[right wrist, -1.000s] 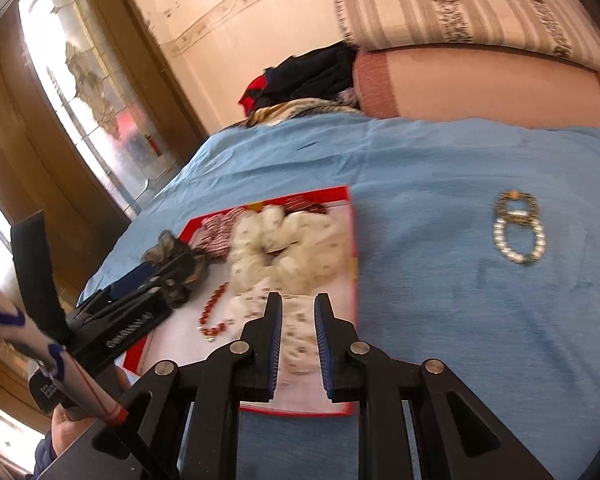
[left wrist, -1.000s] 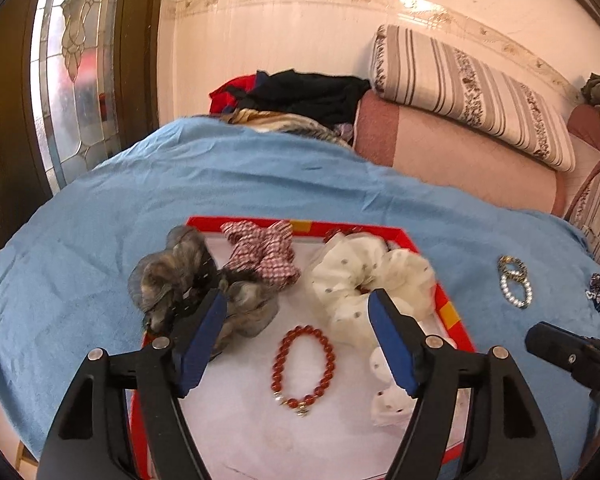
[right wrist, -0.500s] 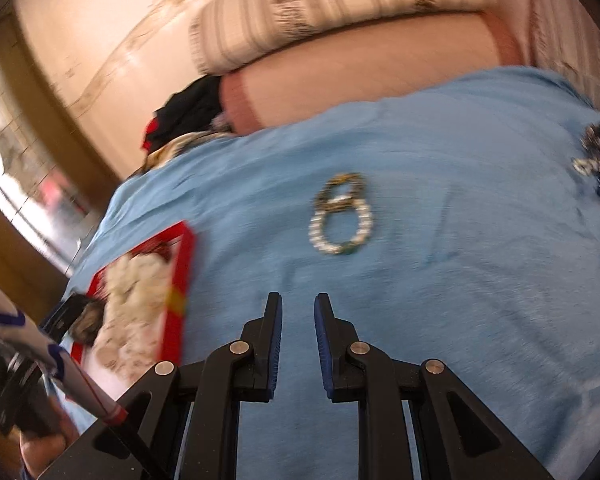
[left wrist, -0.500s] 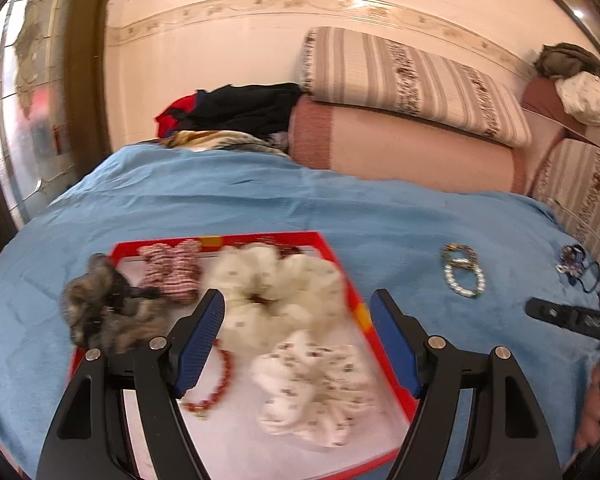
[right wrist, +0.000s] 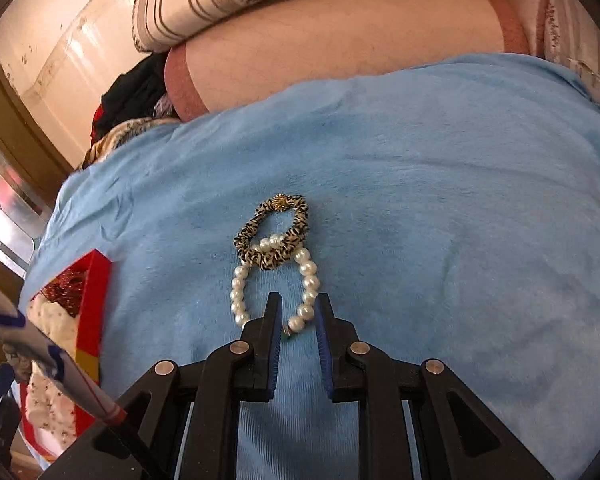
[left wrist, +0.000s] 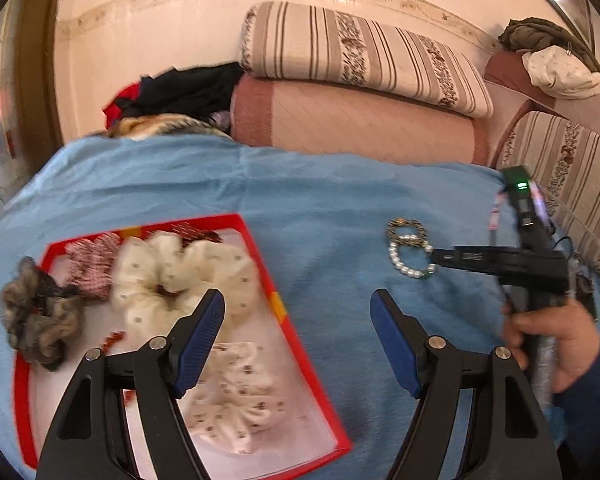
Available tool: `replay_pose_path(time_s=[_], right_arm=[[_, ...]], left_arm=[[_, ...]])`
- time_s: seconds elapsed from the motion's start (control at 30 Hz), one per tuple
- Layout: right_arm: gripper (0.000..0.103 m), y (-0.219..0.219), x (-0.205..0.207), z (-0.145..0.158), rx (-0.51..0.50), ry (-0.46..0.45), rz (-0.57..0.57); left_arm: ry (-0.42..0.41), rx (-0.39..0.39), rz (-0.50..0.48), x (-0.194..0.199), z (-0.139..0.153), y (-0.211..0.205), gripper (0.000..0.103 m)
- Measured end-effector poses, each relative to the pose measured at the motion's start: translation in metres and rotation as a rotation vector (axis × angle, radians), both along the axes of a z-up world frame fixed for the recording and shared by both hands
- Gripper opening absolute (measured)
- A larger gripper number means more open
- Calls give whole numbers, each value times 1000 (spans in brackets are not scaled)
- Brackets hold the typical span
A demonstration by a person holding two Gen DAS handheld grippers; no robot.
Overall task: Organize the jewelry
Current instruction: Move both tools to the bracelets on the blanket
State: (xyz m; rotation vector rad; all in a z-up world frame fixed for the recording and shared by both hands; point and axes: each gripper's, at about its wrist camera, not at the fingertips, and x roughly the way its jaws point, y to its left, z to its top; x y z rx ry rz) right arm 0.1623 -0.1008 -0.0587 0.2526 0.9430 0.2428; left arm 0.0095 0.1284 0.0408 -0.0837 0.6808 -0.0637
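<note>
A pearl bracelet (right wrist: 275,285) lies flat on a blue blanket (right wrist: 440,208), well apart from the blanket's edges and to the right of a red tray (left wrist: 298,344). Its far arc crosses a striped hair tie (right wrist: 274,232), with part of the tie lying over the pearls, so the 2 loops are partly linked.

The right gripper (right wrist: 298,316) points down at the bracelet's near arc. Its jaws stand narrowly apart, with 1 or 2 pearls and the small clasp in the gap. The pads do not appear to press on the beads, so nothing is pinched yet. A hand (left wrist: 556,344) in a dark sleeve holds this tool.

The left gripper (left wrist: 298,330) hangs spread wide and empty above the tray's right edge. The tray holds 2 cream dotted scrunchies (left wrist: 184,276), a checked red scrunchie (left wrist: 94,260), a grey-brown scrunchie (left wrist: 36,316) draped over its left rim, and a red bead bracelet (left wrist: 114,340), mostly hidden.

Likely risks: round pearls may roll out from between the narrow pads as they close, leaving the bracelet on the blanket. A grip on a single bead may let the strand swing and slip during the carry. The overlapping hair tie may lift along with it and land in the tray unsorted. The soft blanket may bunch between the tips if they press down too far.
</note>
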Motion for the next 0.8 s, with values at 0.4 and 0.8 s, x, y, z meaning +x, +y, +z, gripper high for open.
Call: replay_pose_path(time_s=[0.4,0.8], right_arm=[[10,-11,1,-10,-70,19,-3],[10,-33,2,-13,-16,56,-22]], left_arm=[[300,-221,-145,148,-34,-67,74],[410,11,-158,221,-75,-121,56]])
